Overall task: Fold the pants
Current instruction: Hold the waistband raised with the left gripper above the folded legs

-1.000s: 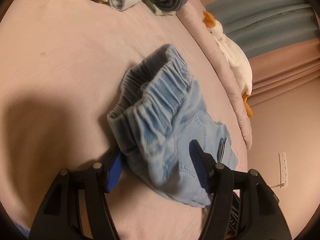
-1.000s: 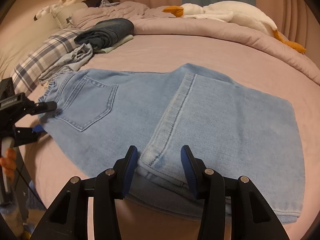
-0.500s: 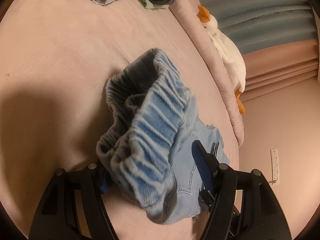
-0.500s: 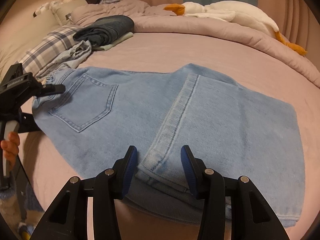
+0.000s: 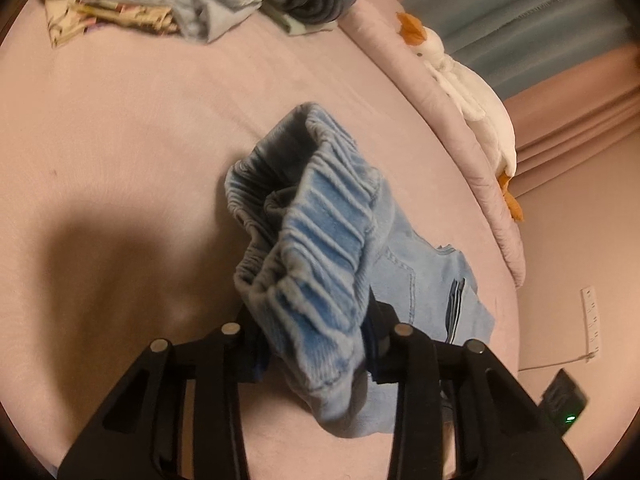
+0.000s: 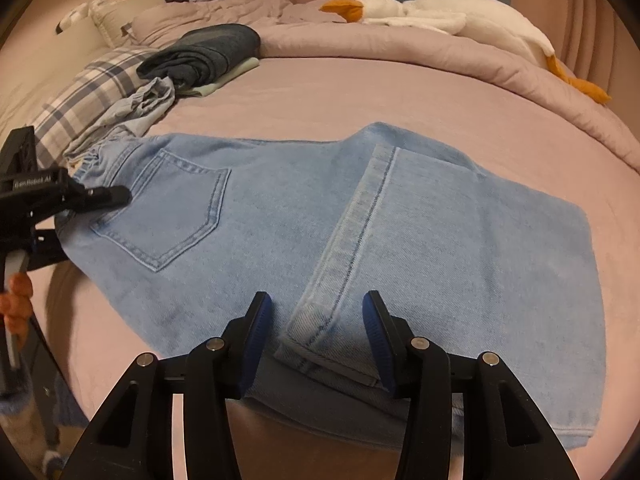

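Denim, pale blue: the pants (image 6: 320, 216) lie flat on the pink bed (image 6: 360, 92), already doubled over once, with a stitched hem seam (image 6: 352, 248) running across the top layer. Their long axis runs from the elastic waistband (image 5: 320, 240), on the side of the plaid pillow (image 6: 76, 104), to the folded edge away from that pillow. The left gripper (image 5: 316, 344) has just been closing, and its pads now pinch the bunched waistband and raise it off the sheet, so the next fold looks ready to start. The right gripper (image 6: 316, 340) stands half open astride the near hem corner, pads clear of the cloth, gripping nothing. Beyond the pillow sit folded dark jeans (image 6: 204, 52); a plush goose (image 6: 440, 12) lies farther off.
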A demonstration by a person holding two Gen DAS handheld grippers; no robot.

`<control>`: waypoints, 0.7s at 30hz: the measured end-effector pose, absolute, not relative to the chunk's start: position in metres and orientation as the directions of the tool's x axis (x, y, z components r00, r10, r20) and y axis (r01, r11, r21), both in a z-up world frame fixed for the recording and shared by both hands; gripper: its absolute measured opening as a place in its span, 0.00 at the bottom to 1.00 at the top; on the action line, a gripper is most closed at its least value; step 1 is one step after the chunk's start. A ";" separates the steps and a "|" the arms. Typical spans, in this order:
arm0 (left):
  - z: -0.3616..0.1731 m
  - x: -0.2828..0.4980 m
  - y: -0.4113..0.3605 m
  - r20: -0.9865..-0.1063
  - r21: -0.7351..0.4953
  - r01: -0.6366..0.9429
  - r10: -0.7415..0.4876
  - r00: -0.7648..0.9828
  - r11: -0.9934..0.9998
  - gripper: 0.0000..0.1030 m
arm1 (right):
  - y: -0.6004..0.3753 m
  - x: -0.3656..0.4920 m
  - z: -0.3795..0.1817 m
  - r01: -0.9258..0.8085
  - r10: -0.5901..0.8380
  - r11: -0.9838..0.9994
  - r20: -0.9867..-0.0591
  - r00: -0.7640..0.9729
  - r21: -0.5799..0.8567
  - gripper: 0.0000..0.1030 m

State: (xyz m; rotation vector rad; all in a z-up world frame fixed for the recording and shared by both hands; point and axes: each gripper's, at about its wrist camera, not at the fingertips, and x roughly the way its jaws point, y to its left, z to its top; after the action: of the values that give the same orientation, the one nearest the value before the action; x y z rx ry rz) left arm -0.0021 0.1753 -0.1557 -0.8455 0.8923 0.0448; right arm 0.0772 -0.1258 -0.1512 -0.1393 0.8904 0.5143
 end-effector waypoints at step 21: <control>-0.107 0.000 0.134 -0.667 -0.463 -0.211 -0.181 0.723 0.861 0.31 | -0.111 0.100 -0.127 -0.483 0.467 0.850 -0.724 0.508 0.209 0.47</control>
State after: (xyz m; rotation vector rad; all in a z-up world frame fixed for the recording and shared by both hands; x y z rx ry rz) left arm 0.0001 0.1340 -0.1068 -0.5477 0.7726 0.0173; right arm 0.0998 -0.1107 -0.1268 -0.0208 0.8662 0.5727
